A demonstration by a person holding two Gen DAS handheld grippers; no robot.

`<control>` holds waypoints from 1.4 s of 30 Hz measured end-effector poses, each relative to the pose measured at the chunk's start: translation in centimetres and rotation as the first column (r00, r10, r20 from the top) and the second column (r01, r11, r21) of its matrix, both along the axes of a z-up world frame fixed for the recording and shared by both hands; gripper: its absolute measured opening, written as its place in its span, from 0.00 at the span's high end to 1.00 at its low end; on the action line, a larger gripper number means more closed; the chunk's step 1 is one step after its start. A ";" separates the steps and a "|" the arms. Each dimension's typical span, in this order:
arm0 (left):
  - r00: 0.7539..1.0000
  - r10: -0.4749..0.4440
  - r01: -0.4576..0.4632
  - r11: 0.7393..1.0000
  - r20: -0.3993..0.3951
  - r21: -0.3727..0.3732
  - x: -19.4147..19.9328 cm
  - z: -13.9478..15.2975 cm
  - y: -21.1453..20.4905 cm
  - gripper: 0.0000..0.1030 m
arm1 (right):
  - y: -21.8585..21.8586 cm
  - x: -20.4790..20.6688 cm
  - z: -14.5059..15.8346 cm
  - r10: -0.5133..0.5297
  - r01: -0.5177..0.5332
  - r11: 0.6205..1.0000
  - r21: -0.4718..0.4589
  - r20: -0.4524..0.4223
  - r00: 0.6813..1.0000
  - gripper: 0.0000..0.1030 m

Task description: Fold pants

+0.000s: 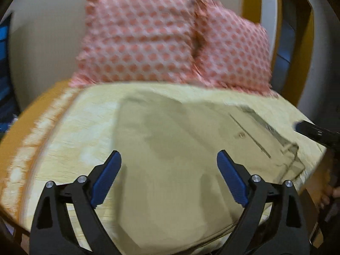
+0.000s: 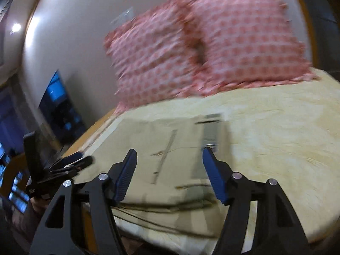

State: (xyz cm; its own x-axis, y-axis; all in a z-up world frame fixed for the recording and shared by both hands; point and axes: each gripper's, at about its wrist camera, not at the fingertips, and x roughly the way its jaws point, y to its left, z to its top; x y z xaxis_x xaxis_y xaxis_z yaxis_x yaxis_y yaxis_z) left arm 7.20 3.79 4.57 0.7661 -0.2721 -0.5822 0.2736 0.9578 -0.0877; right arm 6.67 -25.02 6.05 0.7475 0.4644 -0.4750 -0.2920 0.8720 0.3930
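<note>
Pants [image 1: 170, 148] folded flat near bedspread [image 2: 276, 138] front edge; left gripper [image 1: 169, 159], right gripper [image 2: 170, 157] jaws wide, empty.

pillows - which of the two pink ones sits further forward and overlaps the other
The right pillow in the left wrist view. Its inner edge overlaps the left pillow, which stands behind it by the wall.

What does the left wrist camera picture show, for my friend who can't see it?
Open blue-tipped left tongs hover over khaki pants lying folded on a yellow bedspread. Two pink patterned pillows lean against the wall behind. The picture is blurry.
</note>
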 end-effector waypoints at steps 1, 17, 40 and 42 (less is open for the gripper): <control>0.999 -0.001 0.002 1.000 -0.054 0.012 0.6 -1.0 -0.3 0.11 | 0.3 0.8 -1.5 0.010 -0.012 1.000 -0.015 -0.083 0.997 0.35; 0.932 -0.050 -0.037 0.973 -0.360 -0.230 13.1 -0.7 8.4 0.18 | -8.1 13.5 -4.8 0.058 0.017 0.979 0.204 -0.357 0.932 0.35; 0.960 -0.071 0.020 0.982 -0.270 -0.189 23.7 3.6 2.6 0.93 | -7.4 21.8 1.8 0.129 -0.097 0.976 0.193 -0.162 0.978 0.90; 0.972 -0.014 -0.021 0.989 -0.234 -0.146 26.2 3.6 1.7 0.89 | -7.8 23.8 2.0 0.040 -0.023 0.992 0.122 -0.141 0.989 0.91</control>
